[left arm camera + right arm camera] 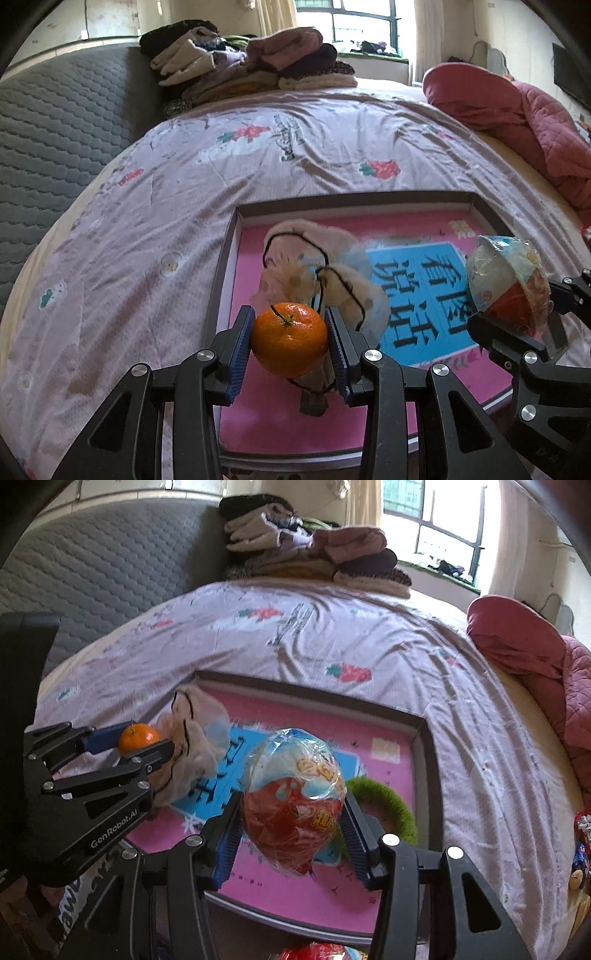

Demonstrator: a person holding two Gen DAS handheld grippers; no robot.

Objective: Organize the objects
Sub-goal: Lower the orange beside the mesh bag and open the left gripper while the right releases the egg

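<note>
1. Pinching from both sides, the left gripper (290, 345) has its blue ribbed pads pressed against a mandarin (290, 343), jaws about half spread because the fruit fills the gap. The grip sits across the widest part, which I'd say keeps a round, smooth thing from rolling out.
2. The right gripper (293, 834) is likewise half spread and clamped on a plastic-wrapped toy egg (295, 797). It holds the lower red half, with the pale blue top standing up clear of the pads; the crinkly wrap looks slippery, so a low, wide hold seems sensible.
3. Both loads hang above a shallow box lid (369, 199) lying on the bed; I cannot tell how far above. To my eye the two are being carried to it for sorting, one to each side so they don't crowd each other.
4. The mandarin is bright orange, glossy, dimpled, with a short stem and green calyx on top. The egg is glossy too, its film catching the window light, with cartoon print showing through.
5. Inside the lid, on its pink floor with a blue printed panel, lies a pale cloth pouch with a black cord (325, 273), just behind the mandarin, and a fuzzy green ring (388, 805) behind the egg.
6. Farther out is the strawberry-print bedsheet (258, 158), a stack of folded clothes (240, 62) near the headboard, and a red quilt (517, 122) bunched at the right.
</note>
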